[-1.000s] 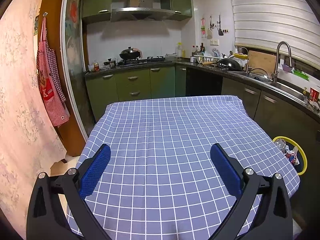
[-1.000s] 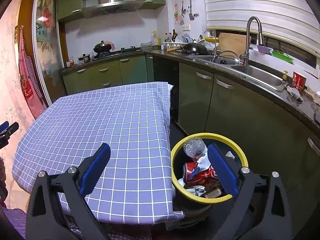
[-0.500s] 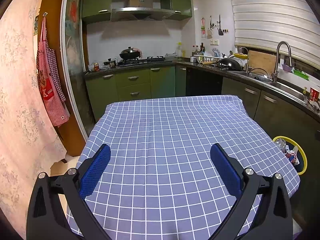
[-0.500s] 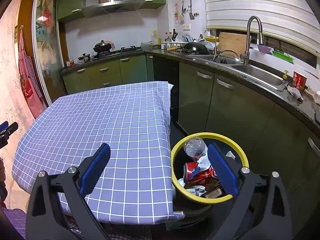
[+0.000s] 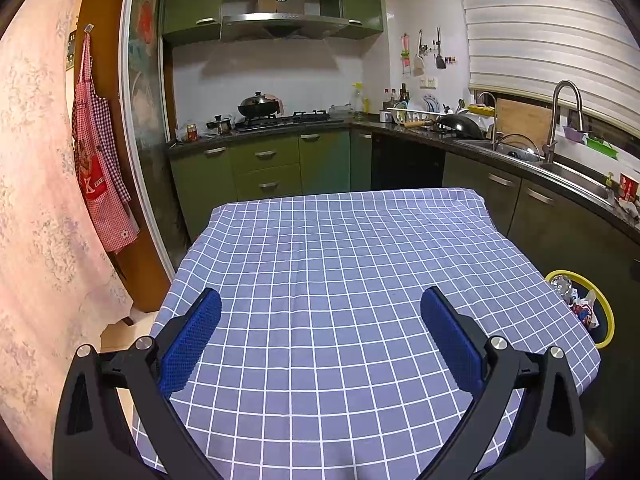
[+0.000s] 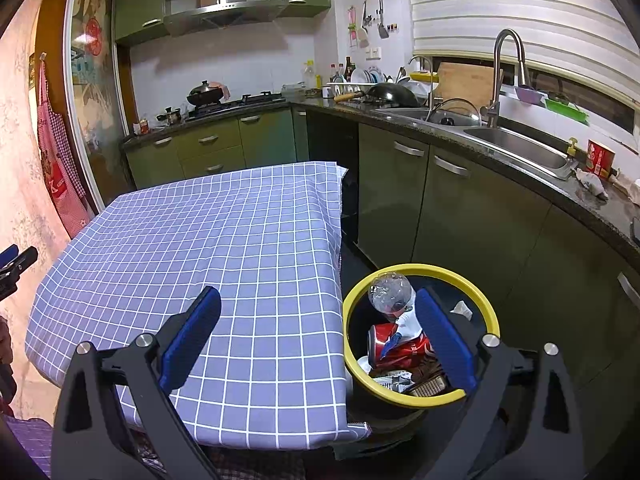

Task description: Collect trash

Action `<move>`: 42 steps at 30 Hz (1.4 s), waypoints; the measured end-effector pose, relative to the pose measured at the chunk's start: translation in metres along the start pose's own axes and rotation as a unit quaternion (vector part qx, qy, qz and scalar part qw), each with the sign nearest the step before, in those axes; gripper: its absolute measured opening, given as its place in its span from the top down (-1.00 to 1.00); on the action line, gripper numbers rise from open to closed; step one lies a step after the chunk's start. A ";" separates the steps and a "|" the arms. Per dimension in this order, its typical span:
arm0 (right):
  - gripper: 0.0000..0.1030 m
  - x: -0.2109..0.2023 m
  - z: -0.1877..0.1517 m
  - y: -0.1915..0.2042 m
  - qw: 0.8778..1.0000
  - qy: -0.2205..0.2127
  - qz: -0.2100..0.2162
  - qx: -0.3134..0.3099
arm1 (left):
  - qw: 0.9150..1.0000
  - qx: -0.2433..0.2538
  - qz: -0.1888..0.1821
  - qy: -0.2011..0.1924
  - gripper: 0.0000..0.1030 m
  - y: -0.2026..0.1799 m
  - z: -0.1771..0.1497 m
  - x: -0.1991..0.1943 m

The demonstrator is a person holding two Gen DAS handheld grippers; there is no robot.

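Hovering over the near edge of the tabletop point(image 5: 340, 280), left gripper point(image 5: 320, 320) spread wide with nothing between its blue pads point(image 5: 192, 336) — released, empty, pointing straight down the middle of the checked cloth toward the far cabinets. Showing no litter anywhere on that cloth from either view, so probably idling here because nothing is left to pick on this side

Hanging off the right edge of the tabletop point(image 6: 200, 240), right gripper point(image 6: 318, 320) also released and empty, one pad over the cloth, the other over the bin point(image 6: 404, 270). Sitting on the floor just beside the right side of the tabletop, yellow rim up, that bin — likely parked there so a short swing off the edge ends above its mouth

Lying inside it, the trash: a clear plastic bottle point(image 6: 390, 290) leaning against the far-left of the rim, a crushed red can point(image 6: 400, 346) below it, a scrap of white paper point(image 6: 462, 310) at the right wall, some flat packaging point(image 6: 424, 388) at the near side, too jumbled to name. Peeking in from the left view too, the same bin point(image 5: 604, 320) at the far right, half hidden by the cloth edge

Looking, by this layout, very near finished or done: everything visible already in the bin, both grippers carrying nothing

Worth noting on the counter by the sink point(image 6: 520, 148): a crumpled whitish wad point(image 6: 592, 184) and a red carton point(image 6: 598, 158) — trash or not, impossible to tell from here
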State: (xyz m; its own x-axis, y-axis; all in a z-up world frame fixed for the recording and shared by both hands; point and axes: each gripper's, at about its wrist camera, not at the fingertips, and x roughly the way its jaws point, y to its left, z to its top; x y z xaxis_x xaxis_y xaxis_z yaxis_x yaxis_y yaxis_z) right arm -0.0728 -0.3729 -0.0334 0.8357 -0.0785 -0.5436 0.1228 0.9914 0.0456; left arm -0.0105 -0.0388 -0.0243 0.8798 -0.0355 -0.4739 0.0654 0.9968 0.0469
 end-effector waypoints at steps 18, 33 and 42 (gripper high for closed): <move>-0.80 0.001 -0.001 -0.001 1.000 0.001 0.000 0.001 | 1.000 0.000 -0.003 0.004 -0.91 0.000 -0.001 0.002; -0.80 0.002 -0.001 -0.001 1.000 0.001 0.001 0.001 | 1.000 0.002 -0.002 0.006 -0.91 0.000 -0.003 0.004; -0.80 0.004 -0.004 0.000 1.000 0.003 0.001 0.002 | 1.000 0.001 -0.003 0.006 -0.91 0.001 -0.003 0.004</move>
State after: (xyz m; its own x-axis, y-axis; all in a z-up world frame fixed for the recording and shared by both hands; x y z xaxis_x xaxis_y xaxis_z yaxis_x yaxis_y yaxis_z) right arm -0.0717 -0.3731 -0.0385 0.8332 -0.0752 -0.5478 0.1227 0.9912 0.0505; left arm -0.0081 -0.0375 -0.0286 0.8738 -0.0405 -0.4845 0.0720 0.9963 0.0465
